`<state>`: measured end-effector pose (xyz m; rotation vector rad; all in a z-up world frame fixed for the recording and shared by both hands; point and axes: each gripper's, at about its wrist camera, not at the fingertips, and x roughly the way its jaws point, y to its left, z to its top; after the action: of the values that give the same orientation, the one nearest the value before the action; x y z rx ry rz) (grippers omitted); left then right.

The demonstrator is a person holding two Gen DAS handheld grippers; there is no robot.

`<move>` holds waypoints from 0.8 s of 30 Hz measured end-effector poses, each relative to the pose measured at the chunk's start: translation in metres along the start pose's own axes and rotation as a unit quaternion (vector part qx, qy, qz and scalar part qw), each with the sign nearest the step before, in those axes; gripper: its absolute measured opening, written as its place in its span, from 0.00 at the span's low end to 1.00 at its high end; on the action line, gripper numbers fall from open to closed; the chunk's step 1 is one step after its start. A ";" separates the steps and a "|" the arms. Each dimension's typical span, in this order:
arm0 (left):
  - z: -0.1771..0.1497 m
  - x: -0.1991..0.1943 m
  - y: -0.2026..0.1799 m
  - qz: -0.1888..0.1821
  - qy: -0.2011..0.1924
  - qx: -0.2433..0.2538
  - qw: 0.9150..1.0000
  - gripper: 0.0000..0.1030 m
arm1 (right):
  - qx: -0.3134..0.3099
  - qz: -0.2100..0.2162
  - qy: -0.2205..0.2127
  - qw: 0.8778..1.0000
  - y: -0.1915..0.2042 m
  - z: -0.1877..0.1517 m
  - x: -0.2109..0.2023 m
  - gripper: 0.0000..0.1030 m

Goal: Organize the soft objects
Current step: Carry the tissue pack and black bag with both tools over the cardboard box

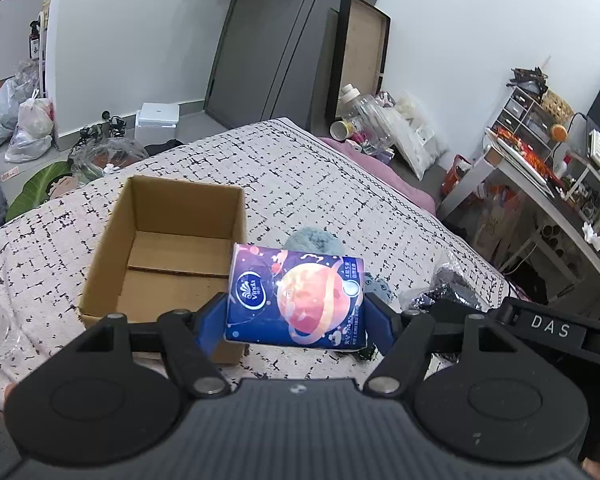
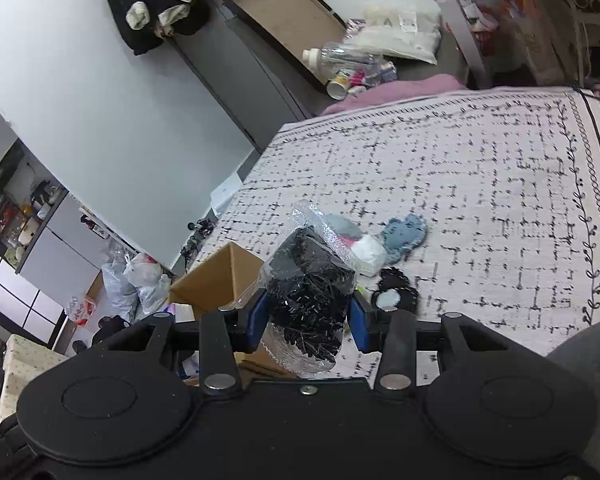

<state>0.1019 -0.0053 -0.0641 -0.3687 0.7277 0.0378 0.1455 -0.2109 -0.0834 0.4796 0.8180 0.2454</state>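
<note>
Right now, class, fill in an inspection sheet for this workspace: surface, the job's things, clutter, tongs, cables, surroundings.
Surface: bed cover, white with black grid, lightly rumpled.
Job's things: cardboard box open and empty; tissue pack; black bagged bundle; blue plush lying on the cover.
Clutter: plastic bags on the floor.
Tongs: left tongs shut on the tissue pack; right tongs shut on the bagged bundle.
Cables: black lead at the desk.
Surroundings: crowded desk, grey door.

Even, soft indoor light, faint shadows, strong fisheye bending at the edges, mostly sharp focus.
</note>
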 end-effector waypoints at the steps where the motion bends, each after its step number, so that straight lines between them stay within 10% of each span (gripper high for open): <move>1: 0.001 -0.001 0.002 0.000 -0.001 -0.001 1.000 0.68 | -0.003 0.002 -0.002 1.000 0.003 -0.001 0.000 0.40; 24: 0.030 0.029 0.104 0.032 0.003 -0.079 0.996 0.68 | -0.058 0.041 -0.002 0.997 0.095 -0.009 0.069 0.40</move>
<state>0.1260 0.0996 -0.0952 -0.4961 0.7439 0.1557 0.1815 -0.0986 -0.0852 0.4046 0.7759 0.3646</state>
